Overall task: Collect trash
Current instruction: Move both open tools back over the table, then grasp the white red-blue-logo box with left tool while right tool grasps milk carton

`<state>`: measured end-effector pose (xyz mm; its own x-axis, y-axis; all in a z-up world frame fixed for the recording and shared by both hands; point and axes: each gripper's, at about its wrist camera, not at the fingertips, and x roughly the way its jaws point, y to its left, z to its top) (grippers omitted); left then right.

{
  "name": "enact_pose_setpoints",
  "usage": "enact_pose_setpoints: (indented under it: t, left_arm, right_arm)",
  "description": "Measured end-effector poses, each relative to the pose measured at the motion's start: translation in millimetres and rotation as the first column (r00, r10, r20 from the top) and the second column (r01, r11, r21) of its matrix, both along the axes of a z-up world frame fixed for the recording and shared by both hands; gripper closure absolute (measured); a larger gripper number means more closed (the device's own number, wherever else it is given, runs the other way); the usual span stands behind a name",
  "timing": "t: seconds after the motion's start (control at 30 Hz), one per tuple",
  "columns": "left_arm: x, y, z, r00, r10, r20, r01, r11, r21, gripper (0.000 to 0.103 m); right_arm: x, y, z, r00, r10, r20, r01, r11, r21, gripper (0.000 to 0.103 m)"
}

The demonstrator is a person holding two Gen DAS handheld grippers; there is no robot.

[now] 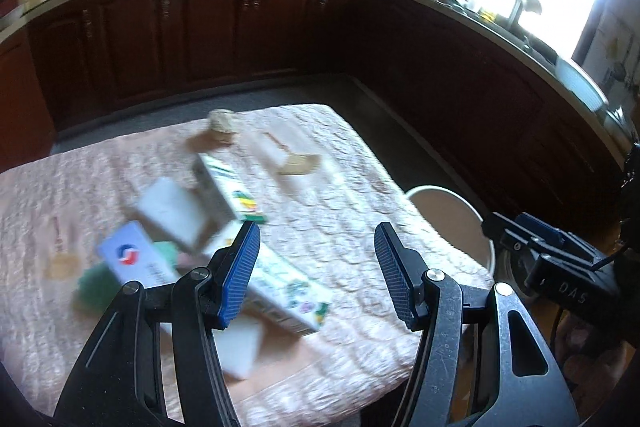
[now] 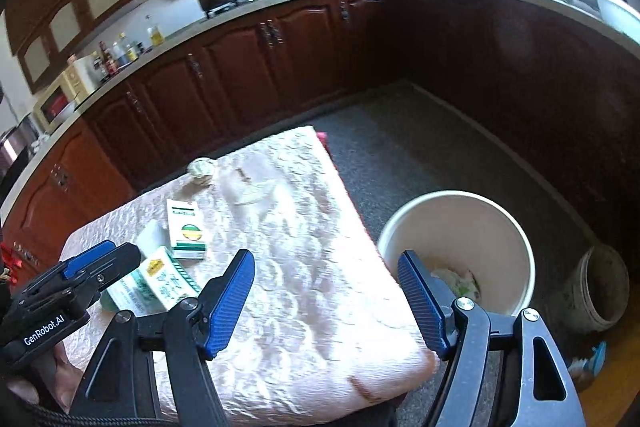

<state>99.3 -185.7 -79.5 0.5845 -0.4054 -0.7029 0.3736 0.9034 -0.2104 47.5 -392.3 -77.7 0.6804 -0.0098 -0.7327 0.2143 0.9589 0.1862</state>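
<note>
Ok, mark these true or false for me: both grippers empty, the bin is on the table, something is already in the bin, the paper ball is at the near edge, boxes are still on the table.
1. Both grippers are open and empty. True: left gripper, right gripper.
2. The bin stands on the table. False: it stands on the floor beside it.
3. The bin already holds trash. True.
4. The paper ball lies at the near edge. False: far end.
5. Boxes are on the table. True.

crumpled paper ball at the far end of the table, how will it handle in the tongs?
The crumpled paper ball looks light and will probably compress when squeezed. Its rounded shape may roll if nudged, though the quilted tablecloth should damp that.
</note>
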Motion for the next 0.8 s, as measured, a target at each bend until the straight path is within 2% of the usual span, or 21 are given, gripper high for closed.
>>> enact_pose_setpoints:
  t: [0.27,0.4,0.47,0.57,0.8]
  left_arm:
    - [-4.3,65.5,3.6,0.995,0.098,0.012,-0.099,0.995,0.005,0.044]
    - [-5.9,99.9,0.3,0.989,0.151,0.003,-0.151,0.989,-0.001,0.035]
    - [-6.2,115.9,-3.7,0.985,0.175,-0.012,-0.175,0.985,-0.001,0.034]
    - [-5.2,134.1,-13.4,0.978,0.205,-0.041,-0.205,0.979,0.008,0.034]
    - [-1.0,147.1,-41.9,0.967,0.228,-0.115,-0.229,0.973,0.008,0.034]
  right_arm:
    - [18.1,46.0,11.9,0.996,0.091,0.023,-0.091,0.995,-0.033,0.031]
    - [23.3,64.8,12.9,0.990,0.137,0.028,-0.136,0.990,-0.031,0.028]
    - [26.1,74.0,11.1,0.987,0.157,0.032,-0.156,0.987,-0.032,0.024]
    - [30.5,85.7,5.7,0.980,0.199,0.023,-0.198,0.980,-0.020,0.024]
    - [42.8,115.1,-16.9,0.955,0.295,-0.042,-0.295,0.955,0.001,0.024]
